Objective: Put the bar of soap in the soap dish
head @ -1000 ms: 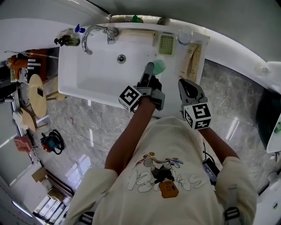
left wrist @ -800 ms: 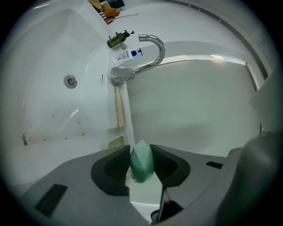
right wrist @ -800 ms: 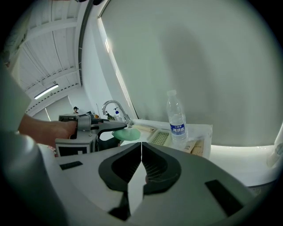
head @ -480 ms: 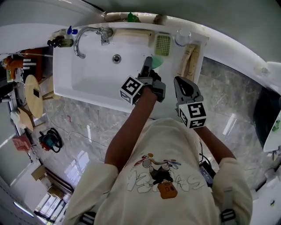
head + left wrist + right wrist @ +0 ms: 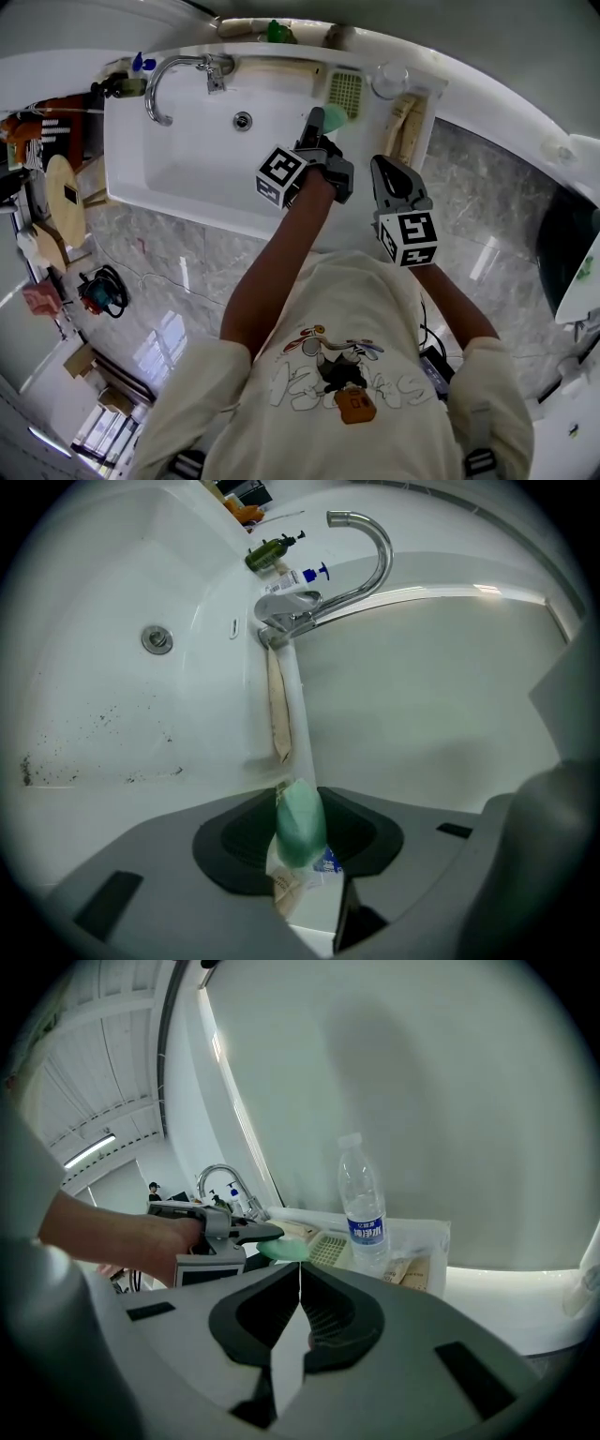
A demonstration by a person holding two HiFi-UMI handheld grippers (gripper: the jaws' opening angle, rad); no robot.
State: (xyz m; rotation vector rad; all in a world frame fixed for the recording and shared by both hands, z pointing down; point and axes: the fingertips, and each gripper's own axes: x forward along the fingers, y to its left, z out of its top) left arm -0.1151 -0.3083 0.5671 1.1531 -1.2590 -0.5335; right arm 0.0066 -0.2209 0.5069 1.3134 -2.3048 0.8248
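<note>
My right claw (image 5: pixel 300 1277) is nearest me, pressed together on nothing, above the near edge of the white sink (image 5: pixel 178 150). Farther on, my left claw (image 5: pixel 317 120) is pinching the pale green oval bar of soap (image 5: pixel 300 819) by its sides, over the sink's right rear corner. The soap is just short of the light green slotted plastic soap dish (image 5: pixel 345 92) on the back ledge. A clear plastic water bottle (image 5: pixel 364 1211) stands just beside the dish. The chrome curved faucet (image 5: pixel 169 77) is farther left.

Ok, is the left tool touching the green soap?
Touching. The left gripper view shows the left tool shut on the green soap, which is squeezed upright between its two sides with no gap.
</note>
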